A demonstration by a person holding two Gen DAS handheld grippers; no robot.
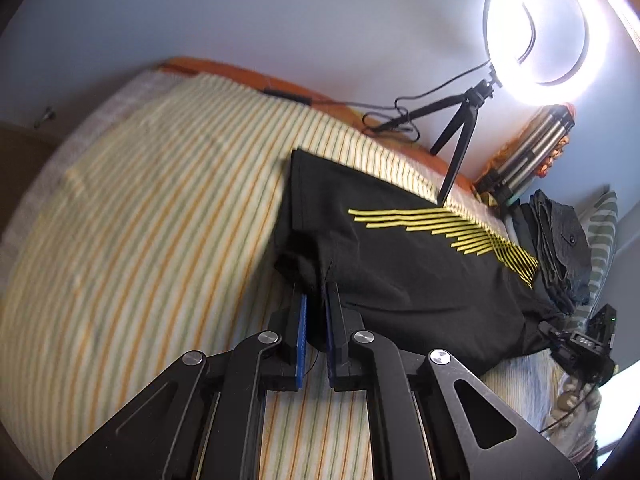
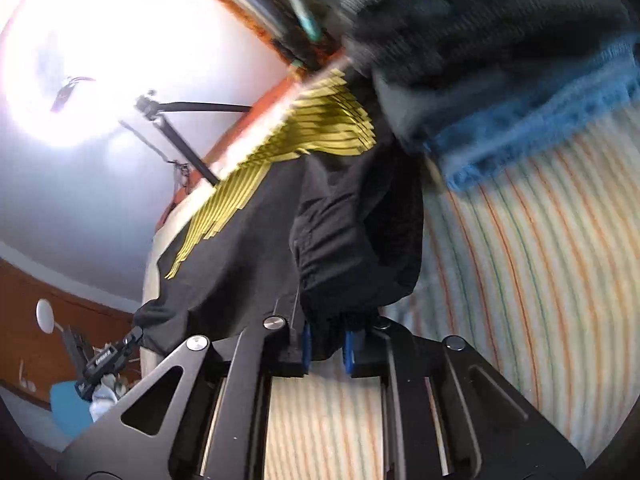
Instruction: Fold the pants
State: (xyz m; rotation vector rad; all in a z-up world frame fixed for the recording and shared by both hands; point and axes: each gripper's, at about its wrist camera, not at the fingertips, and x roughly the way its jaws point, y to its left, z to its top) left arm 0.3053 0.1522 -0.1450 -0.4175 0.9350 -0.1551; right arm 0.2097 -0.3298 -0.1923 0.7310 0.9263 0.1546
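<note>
The black pants (image 1: 400, 264) with yellow stripes lie on the striped bed sheet (image 1: 140, 240), partly lifted at the near edge. My left gripper (image 1: 316, 300) is shut on the pants' near corner, cloth pinched between its blue pads. In the right wrist view the same pants (image 2: 248, 248) hang bunched in front of me, and my right gripper (image 2: 326, 340) is shut on their gathered edge. The right gripper also shows at the right edge of the left wrist view (image 1: 580, 344), and the left gripper shows at the lower left of the right wrist view (image 2: 108, 360).
A ring light (image 1: 536, 28) on a small tripod (image 1: 456, 148) stands at the bed's far edge by the wall. A pile of dark clothes (image 1: 560, 244) lies right of the pants. A blue towel (image 2: 532, 120) lies on the sheet (image 2: 540, 260).
</note>
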